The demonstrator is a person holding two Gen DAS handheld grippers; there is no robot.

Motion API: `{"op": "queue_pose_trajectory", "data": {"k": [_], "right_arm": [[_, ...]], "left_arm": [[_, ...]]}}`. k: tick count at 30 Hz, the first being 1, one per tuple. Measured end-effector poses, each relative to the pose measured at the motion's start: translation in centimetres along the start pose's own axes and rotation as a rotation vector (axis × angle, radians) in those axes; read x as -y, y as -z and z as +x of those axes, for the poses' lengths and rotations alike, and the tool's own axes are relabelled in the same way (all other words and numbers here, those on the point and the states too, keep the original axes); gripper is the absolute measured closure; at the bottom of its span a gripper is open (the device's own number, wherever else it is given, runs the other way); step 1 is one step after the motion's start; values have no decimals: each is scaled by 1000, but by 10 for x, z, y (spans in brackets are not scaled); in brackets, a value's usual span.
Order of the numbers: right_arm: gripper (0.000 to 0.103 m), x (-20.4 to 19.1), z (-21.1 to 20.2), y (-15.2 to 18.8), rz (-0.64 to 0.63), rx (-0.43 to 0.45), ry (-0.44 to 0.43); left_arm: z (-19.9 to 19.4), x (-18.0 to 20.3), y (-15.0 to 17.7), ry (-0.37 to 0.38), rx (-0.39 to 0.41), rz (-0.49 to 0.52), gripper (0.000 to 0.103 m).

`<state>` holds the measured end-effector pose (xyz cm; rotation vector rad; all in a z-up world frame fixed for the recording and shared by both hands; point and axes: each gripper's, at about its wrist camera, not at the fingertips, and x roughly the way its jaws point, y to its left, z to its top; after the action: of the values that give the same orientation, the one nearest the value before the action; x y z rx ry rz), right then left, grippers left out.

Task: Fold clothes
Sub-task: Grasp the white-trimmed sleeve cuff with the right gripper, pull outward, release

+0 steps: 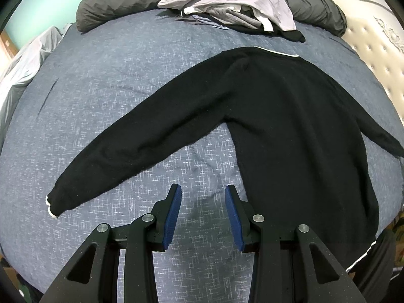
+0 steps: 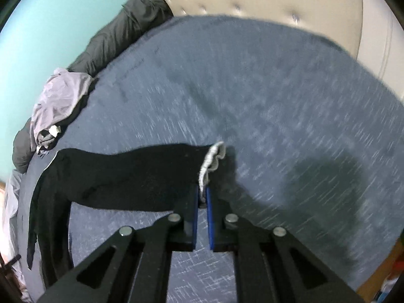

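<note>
A black long-sleeved sweater [image 1: 298, 126] with white trim lies spread flat on the blue bedspread [image 1: 126, 80]. Its left sleeve [image 1: 131, 151] stretches out toward the lower left and ends in a white-edged cuff [image 1: 51, 205]. My left gripper [image 1: 203, 192] hovers open over bare bedspread between that sleeve and the sweater's body, holding nothing. In the right wrist view my right gripper [image 2: 202, 194] is shut on the white-edged cuff [image 2: 210, 162] of the other sleeve [image 2: 131, 179], which is lifted and pulled out to the right. The view is motion-blurred.
A heap of unfolded clothes, lilac and grey [image 1: 227, 2], sits at the far edge of the bed against a dark grey rolled duvet [image 1: 121, 7]. A cream tufted headboard [image 1: 373, 50] stands on the right. A grey sheet [image 1: 22, 68] hangs at the left edge.
</note>
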<state>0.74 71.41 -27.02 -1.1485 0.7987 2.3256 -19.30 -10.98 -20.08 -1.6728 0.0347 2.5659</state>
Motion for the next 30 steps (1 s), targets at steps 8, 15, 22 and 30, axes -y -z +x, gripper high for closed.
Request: {"op": "queue_pose_trajectory", "data": {"k": [8,15,22,30], "right_arm": [[97,23,28,25,-4,-123,20],[74,22,26,12,7,-64,65],[67,19,35,0,2,-47,66],[99,8,41,-8,-45,-17,101]], "left_arm": [[-4,-5,0,-2,5,-15,64],[-5,-5,-3,-8,6,-13,64],[1,-1,-4,-7,-5,-11,64],[10,-4,-2,-10,-20,-16,64]]}}
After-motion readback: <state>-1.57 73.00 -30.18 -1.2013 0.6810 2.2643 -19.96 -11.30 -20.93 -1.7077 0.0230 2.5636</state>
